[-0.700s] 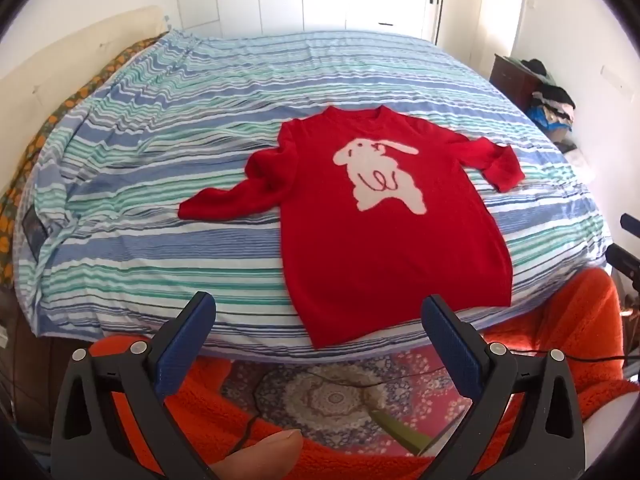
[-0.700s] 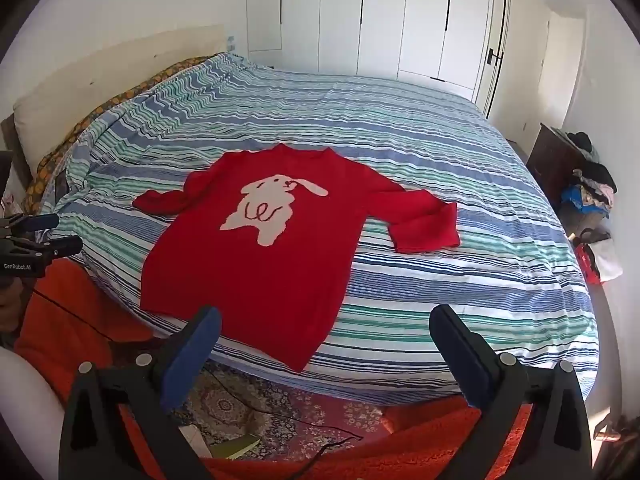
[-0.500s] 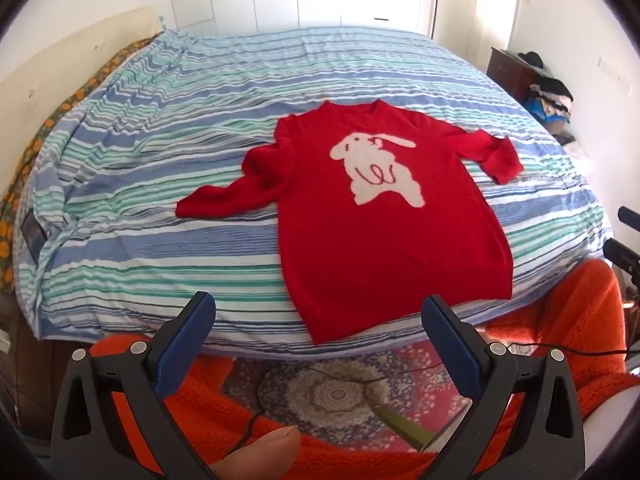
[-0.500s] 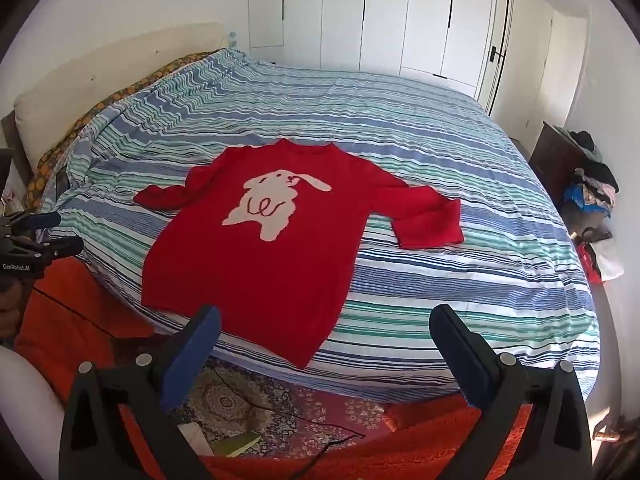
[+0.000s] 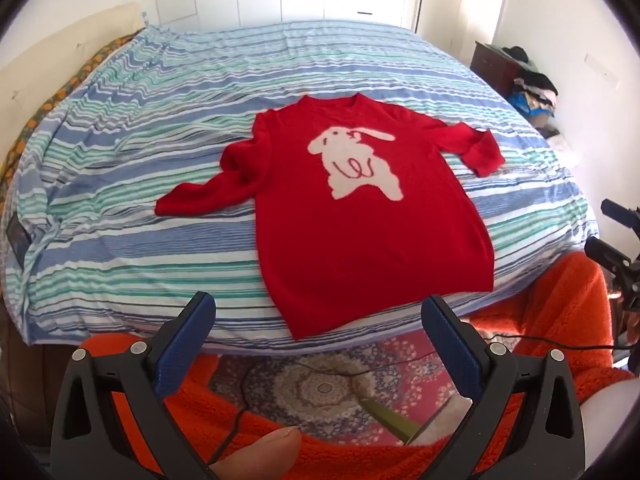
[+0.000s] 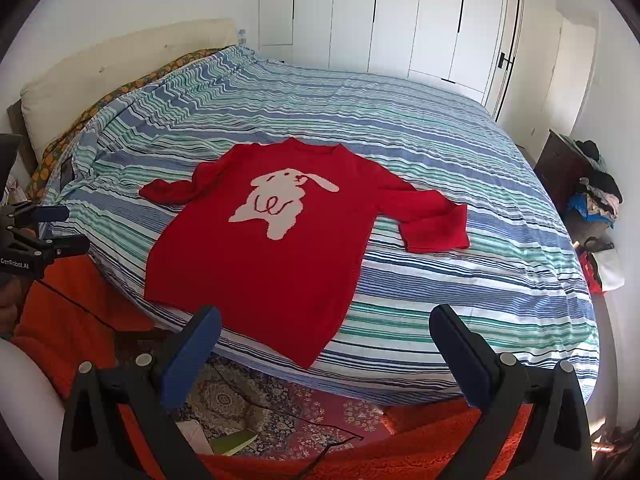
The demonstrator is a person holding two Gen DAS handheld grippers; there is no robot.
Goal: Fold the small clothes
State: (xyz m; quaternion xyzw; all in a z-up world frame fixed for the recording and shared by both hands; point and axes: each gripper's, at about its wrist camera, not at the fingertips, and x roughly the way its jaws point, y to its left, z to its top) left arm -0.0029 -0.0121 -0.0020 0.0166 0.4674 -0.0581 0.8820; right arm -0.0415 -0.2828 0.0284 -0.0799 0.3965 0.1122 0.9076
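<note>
Hovering with the left gripper [image 5: 318, 338] spread wide, nothing between its blue pads, pointing down past the near edge of the bed [image 5: 120, 240]. Hanging likewise with the right gripper [image 6: 326, 344], jaws wide apart and carrying nothing, off to the right side and well short of the cloth.

Lying flat on the striped cover, just beyond both grippers: a red sweater [image 5: 360, 220] with a white rabbit on the chest, face up, collar pointing away, hem reaching the near bed edge with one corner drooping slightly over it. Stretching out to the left across the stripes, one sleeve [image 5: 200, 196]; bending back on itself near the cuff on the other side, the second sleeve [image 6: 432, 224].

Sitting below the bed edge: an orange fleece blanket [image 5: 560, 300] and a patterned rug [image 5: 320, 384] with a thin cable across it. Standing further out, white wardrobe doors and a dark side cabinet piled with clothes.

Judging by the spread garment and the free jaws: folding not yet begun, approach step in hand. Calling next, probably, for lowering toward the sleeves or the sweater's sides, pinching only the knit and not the cover beneath, then bringing one side inward over the rabbit.
</note>
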